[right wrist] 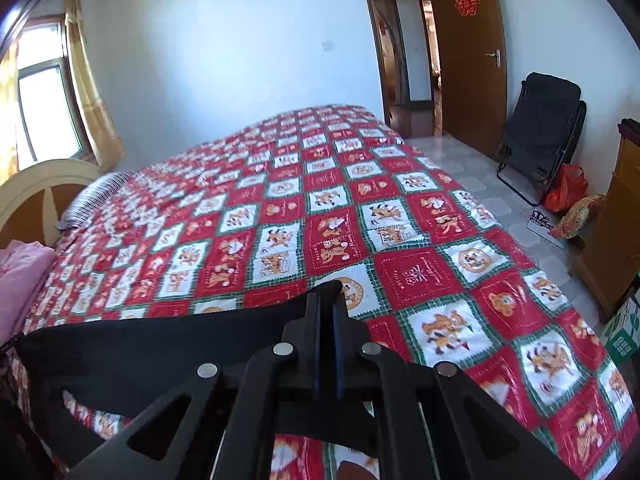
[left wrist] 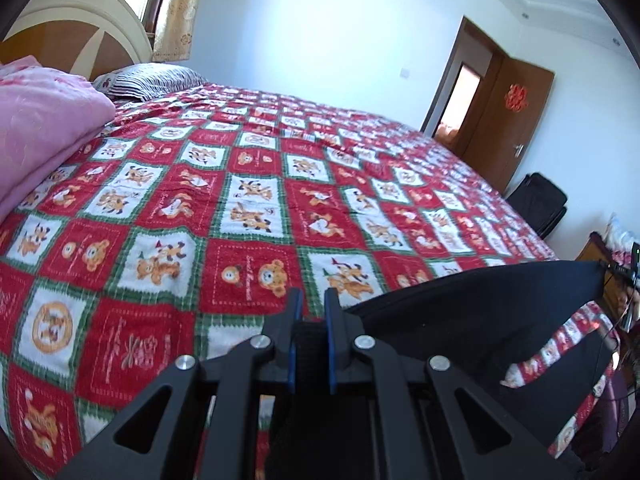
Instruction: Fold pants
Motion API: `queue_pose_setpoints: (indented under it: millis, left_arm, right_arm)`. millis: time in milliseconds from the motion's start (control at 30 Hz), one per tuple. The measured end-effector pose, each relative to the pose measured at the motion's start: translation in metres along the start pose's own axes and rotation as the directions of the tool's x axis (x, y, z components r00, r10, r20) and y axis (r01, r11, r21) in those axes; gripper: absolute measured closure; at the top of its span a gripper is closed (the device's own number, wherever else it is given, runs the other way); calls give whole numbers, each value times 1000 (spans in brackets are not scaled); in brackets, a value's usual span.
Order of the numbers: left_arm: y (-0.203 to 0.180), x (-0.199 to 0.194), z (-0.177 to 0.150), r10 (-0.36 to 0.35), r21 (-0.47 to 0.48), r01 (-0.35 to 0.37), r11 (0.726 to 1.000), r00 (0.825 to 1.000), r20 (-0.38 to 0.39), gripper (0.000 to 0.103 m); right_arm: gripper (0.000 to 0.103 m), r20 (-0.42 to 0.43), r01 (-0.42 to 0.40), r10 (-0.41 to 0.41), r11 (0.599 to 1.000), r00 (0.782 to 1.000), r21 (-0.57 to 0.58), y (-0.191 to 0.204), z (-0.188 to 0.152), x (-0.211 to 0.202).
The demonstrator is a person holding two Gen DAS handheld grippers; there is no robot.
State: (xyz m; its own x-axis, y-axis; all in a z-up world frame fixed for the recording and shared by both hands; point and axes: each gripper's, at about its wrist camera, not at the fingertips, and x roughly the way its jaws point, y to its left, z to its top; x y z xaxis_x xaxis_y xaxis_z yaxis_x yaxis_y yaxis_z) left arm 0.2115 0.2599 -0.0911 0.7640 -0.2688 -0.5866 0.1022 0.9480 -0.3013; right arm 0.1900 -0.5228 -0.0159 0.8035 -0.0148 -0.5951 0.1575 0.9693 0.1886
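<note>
Black pants hang stretched between my two grippers above the near edge of the bed. My left gripper is shut on one end of the waistband, black cloth showing between its blue pads. The cloth runs off to the right in the left wrist view. In the right wrist view the pants stretch to the left from my right gripper, which is shut on the other end. The lower part of the pants hangs below the fingers and is mostly hidden.
A red, white and green patchwork bedspread covers the bed. A folded pink blanket and a striped pillow lie by the headboard. A black folding chair, bags and a wooden cabinet stand on the floor at right.
</note>
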Motion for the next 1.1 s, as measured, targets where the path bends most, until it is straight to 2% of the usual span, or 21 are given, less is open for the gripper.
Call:
queue_pose_setpoints:
  millis: [267,500,767,900,933,1033,1100]
  left_arm:
    - [0,-41,-42,-92,-25,94,995,994,51,92]
    - [1,-64,-94,-126,-35,128,991,990,59,92]
    - [0,-66,-141,-87,-3,87,996,996,14,92]
    - [2,-71,-147,-94,-15,95,995,995,41,91]
    - [1,-73,-147,-89,-7,89,996,995,48,88]
    - [1,-78,-150,-33,31,31,999,998,52,82]
    - [6,-80,-153,5,32,-6,999,999,52,82]
  right_arm:
    - [98,36,-20,19,999,999,31,-21,-59,-60]
    - [98,-7,-9,9,997,1000,80,-45,-110,-75]
    - [98,-69,6,1,995,998,95,-59,-160,-90]
    - [98,-66,6,0,995,998,96,-58,-167,-99]
    - [98,-74,8,-1,996,997,90,-57,-167,-99]
    - [98,-82,-2,9,996,997,86,-58,-171,-105]
    - [97,-83,-17,25,995,996,95,-62,-175,-110]
